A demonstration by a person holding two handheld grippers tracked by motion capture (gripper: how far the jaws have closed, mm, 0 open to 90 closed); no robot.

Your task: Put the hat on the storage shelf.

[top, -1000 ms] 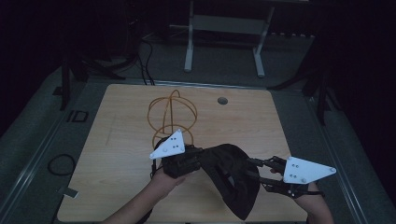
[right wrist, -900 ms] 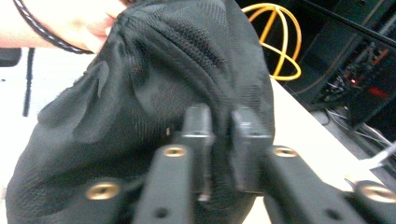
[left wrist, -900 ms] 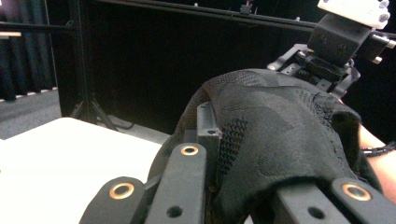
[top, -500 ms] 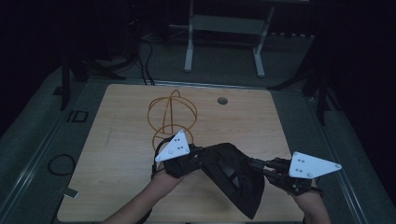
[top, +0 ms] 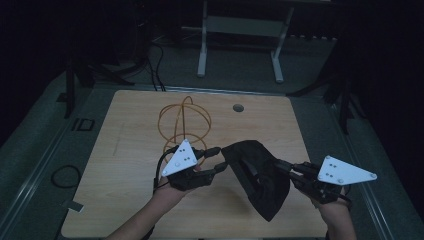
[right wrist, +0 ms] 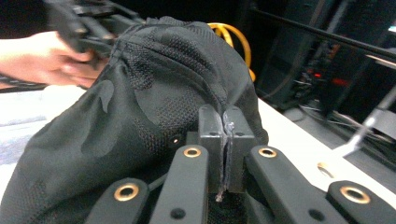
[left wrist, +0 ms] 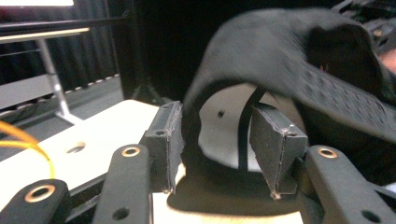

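A black mesh cap [top: 260,175] hangs over the front right of the wooden table [top: 130,150]. My right gripper [top: 281,167] is shut on its fabric; in the right gripper view the pads [right wrist: 225,140] pinch a fold of the cap [right wrist: 154,93]. My left gripper [top: 217,159] sits just left of the cap, and its jaws have just been opening. In the left gripper view, the open gripper [left wrist: 222,149] frames the cap's rim and a thin strap [left wrist: 243,135], and the pads [left wrist: 170,140] press on neither. The cap's crown [left wrist: 303,60] rises beyond.
An orange wire stand [top: 182,120] rises on the table behind the left gripper and also appears as the orange wire [right wrist: 233,35]. A round hole [top: 238,107] marks the table's far side. A white metal frame [top: 240,30] stands on the floor beyond.
The left gripper's jaws have opened and let go of the cap. The cap has shifted right, off the left gripper, and now hangs from the right gripper alone.
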